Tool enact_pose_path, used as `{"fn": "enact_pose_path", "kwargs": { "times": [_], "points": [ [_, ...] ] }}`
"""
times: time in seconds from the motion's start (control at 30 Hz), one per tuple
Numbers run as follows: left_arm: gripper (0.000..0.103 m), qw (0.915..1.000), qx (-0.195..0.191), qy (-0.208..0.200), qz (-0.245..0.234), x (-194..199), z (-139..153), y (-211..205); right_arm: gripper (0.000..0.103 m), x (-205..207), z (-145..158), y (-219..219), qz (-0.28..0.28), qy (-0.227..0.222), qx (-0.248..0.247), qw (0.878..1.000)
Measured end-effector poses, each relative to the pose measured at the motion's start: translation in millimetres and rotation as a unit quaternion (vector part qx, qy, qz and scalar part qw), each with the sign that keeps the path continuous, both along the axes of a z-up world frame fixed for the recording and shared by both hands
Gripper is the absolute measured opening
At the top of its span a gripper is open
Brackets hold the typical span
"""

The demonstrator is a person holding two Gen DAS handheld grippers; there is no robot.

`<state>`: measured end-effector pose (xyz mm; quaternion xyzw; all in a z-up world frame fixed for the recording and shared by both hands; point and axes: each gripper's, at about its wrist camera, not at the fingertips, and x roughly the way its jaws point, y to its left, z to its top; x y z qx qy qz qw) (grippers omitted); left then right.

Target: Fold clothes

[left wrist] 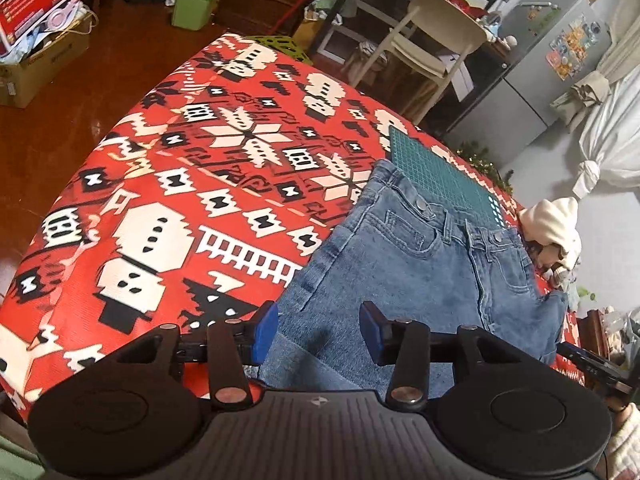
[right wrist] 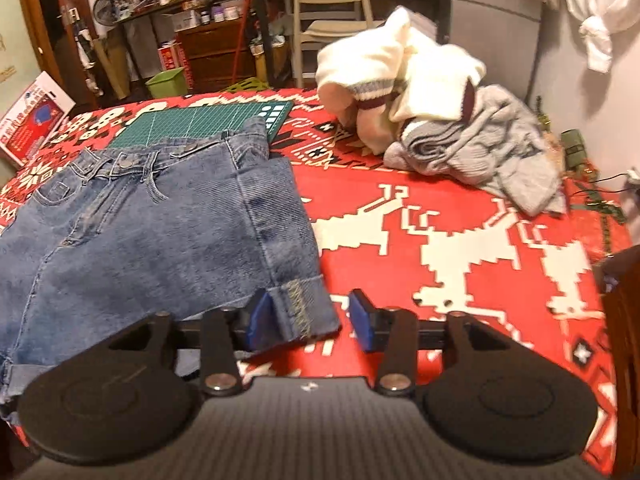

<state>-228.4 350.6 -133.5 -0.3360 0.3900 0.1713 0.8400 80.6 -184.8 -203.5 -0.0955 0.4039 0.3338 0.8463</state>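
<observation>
1. I have the jeans (right wrist: 140,232) lying on the red patterned tabletop (right wrist: 460,216), waistband away from me and resting partly on the green cutting mat (right wrist: 200,122). A leg looks doubled over the seat, its cuffed hem (right wrist: 298,308) pointing toward me.
2. My right gripper (right wrist: 310,318) has its fingers spread, grasping nothing. The hem corner sits in the gap, close to the left finger; I cannot tell whether it touches.
3. My left gripper (left wrist: 318,334) is likewise released, hanging over the near denim with no cloth between its fingers.
4. This layout fits a fold half made or a layer just laid down, so I won't commit to which.
5. Risk: if the right fingers close, they may pinch only the top layer at the hem. The under layer would then drag and skew the fold.
6. Risk: the waistband overlaps the mat, so any pull toward me could slide the mat along with it.
7. Risk: thick denim at the cuff may slip from a shallow bite.
8. Room: wide bare tabletop lies to the right of the jeans. The cream sweater (right wrist: 400,68) and grey knit (right wrist: 480,152) are heaped well apart at the far right.
9. Edges: the near tabletop edge lies just under both grippers, and some denim seems to hang near it. In the left view the far left is open, then drops to the floor (left wrist: 60,92).
</observation>
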Motion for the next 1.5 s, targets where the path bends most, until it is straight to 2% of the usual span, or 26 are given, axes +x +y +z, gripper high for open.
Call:
{"fn": "enact_pose_path", "kwargs": {
  "times": [0.1, 0.17, 0.2, 0.23, 0.33, 0.43, 0.53, 0.67, 0.73, 0.83, 0.97, 1.07, 1.1, 1.17, 1.23, 1.33, 1.4, 1.5],
  "points": [
    [0.044, 1.0000, -0.003, 0.002, 0.003, -3.8, -1.3, -0.6, 0.049, 10.6, -12.6, 4.1, 0.007, 0.023, 0.018, 1.000],
    [0.044, 1.0000, -0.004, 0.003, 0.006, -5.2, -2.2, -0.4, 0.037, 9.5, -15.6, 9.0, 0.010, 0.024, 0.023, 0.999],
    [0.044, 1.0000, -0.005, 0.003, 0.008, -5.9, -2.6, -0.3, 0.019, 7.6, -16.1, 12.3, 0.011, 0.023, 0.018, 1.000],
    [0.044, 0.9999, -0.006, 0.003, 0.009, -6.4, -3.1, 0.0, 0.016, 5.2, -16.0, 15.1, 0.011, 0.026, 0.016, 0.999],
    [0.044, 1.0000, -0.004, 0.004, 0.008, -6.0, -3.6, 0.2, 0.014, -8.4, -5.9, 18.1, 0.000, 0.032, 0.011, 0.999],
    [0.044, 1.0000, 0.004, 0.006, 0.002, -4.2, -2.8, -0.9, 0.014, -27.9, 18.9, 7.1, -0.014, 0.036, 0.029, 0.999],
    [0.044, 1.0000, 0.007, 0.002, -0.003, -3.4, -1.6, -1.8, 0.014, -43.5, 47.2, -19.7, -0.048, 0.066, 0.081, 0.993],
    [0.044, 0.9998, 0.008, -0.013, -0.013, -1.8, 4.2, -5.3, 0.014, -57.2, 71.0, -48.7, -0.081, 0.128, 0.149, 0.977],
    [0.046, 0.9995, 0.013, -0.019, -0.021, -0.5, 8.2, -9.2, 0.014, -58.6, 75.6, -54.5, -0.092, 0.143, 0.157, 0.973],
    [0.047, 0.9988, 0.028, -0.021, -0.034, 1.5, 12.1, -17.1, 0.015, -53.3, 68.9, -58.2, -0.109, 0.154, 0.140, 0.972],
    [0.054, 0.9972, 0.049, -0.023, -0.051, 4.3, 17.4, -27.6, 0.027, -48.1, 39.4, -54.5, -0.129, 0.136, 0.054, 0.981],
    [0.064, 0.9943, 0.075, -0.024, -0.071, 7.1, 23.0, -40.2, 0.033, -57.7, 35.9, -50.8, -0.131, 0.104, 0.017, 0.986],
    [0.067, 0.9928, 0.086, -0.025, -0.079, 9.0, 24.4, -44.9, 0.039, -61.6, 39.2, -49.6, -0.127, 0.092, 0.010, 0.988],
    [0.069, 0.9887, 0.111, -0.027, -0.098, 13.5, 28.3, -57.3, 0.049, -69.1, 49.2, -48.8, -0.118, 0.072, 0.006, 0.990],
    [0.074, 0.9834, 0.133, -0.029, -0.120, 20.6, 33.0, -71.4, 0.072, -75.2, 63.1, -44.8, -0.102, 0.053, 0.008, 0.993],
    [0.077, 0.9728, 0.174, -0.032, -0.150, 33.2, 40.7, -94.7, 0.092, -85.6, 87.2, -26.2, -0.059, 0.021, 0.019, 0.998],
    [0.086, 0.9678, 0.196, -0.040, -0.153, 45.0, 41.0, -106.6, 0.102, -90.2, 101.4, -8.1, -0.026, 0.004, 0.026, 0.999],
    [0.092, 0.9616, 0.223, -0.057, -0.149, 64.3, 38.3, -121.4, 0.102, -87.5, 110.7, 31.5, 0.019, -0.006, 0.028, 0.999]
  ]
}}
